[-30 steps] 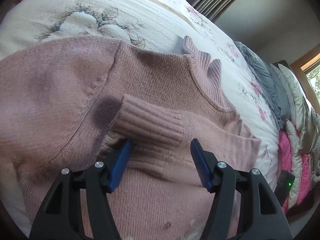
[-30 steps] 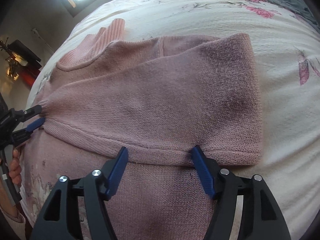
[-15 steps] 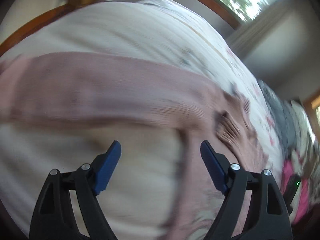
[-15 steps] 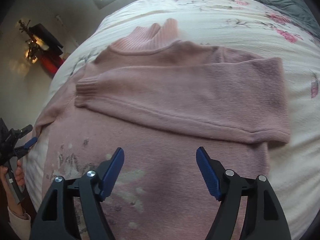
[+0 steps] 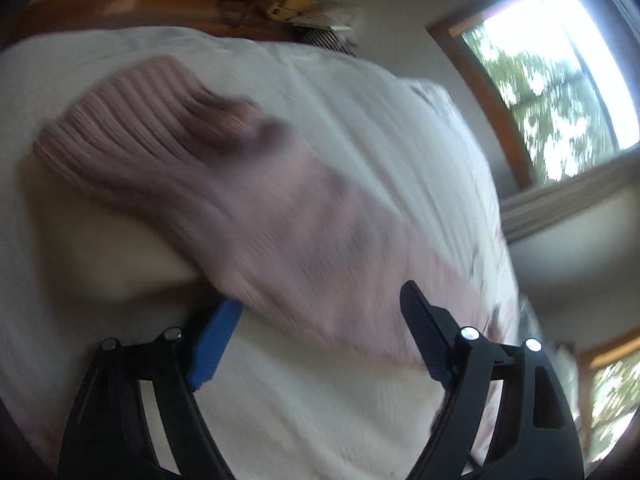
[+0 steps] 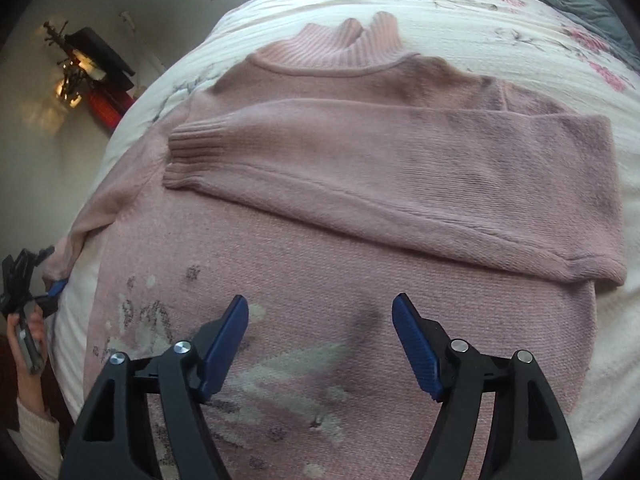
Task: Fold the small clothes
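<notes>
change since a second ago: my left gripper (image 5: 320,336) was parked over the folded cuff in the middle of the sweater (image 6: 360,240), now it's swung out to the other sleeve (image 5: 224,184), the one lying unfolded off the side. My right gripper (image 6: 320,344) has pulled back toward the hem; a second ago it sat right at the edge of the folded sleeve (image 6: 400,168).

left pose: jaws wide apart, nothing pinched. The loose sleeve runs between my two pads, its ribbed cuff (image 5: 132,128) up ahead on the bedspread (image 5: 360,120). The view is smeared with motion, so I can't tell if a pad touches the knit.

right pose: jaws spread wide too, empty, hovering over the lower front of the sweater with the pale knitted pattern (image 6: 280,376) under them. From here I see the left gripper and the hand (image 6: 28,344) holding it at the far left edge, by the end of the loose sleeve.

where the sweater is: flat on the floral bedspread, collar (image 6: 348,48) away from me, one sleeve folded across the chest.

other stuff: window (image 5: 560,72) and a wooden bed frame (image 5: 132,4) past the left side, grey bedding (image 6: 580,4) at the far right corner. Nothing sits on top of the sweater.
</notes>
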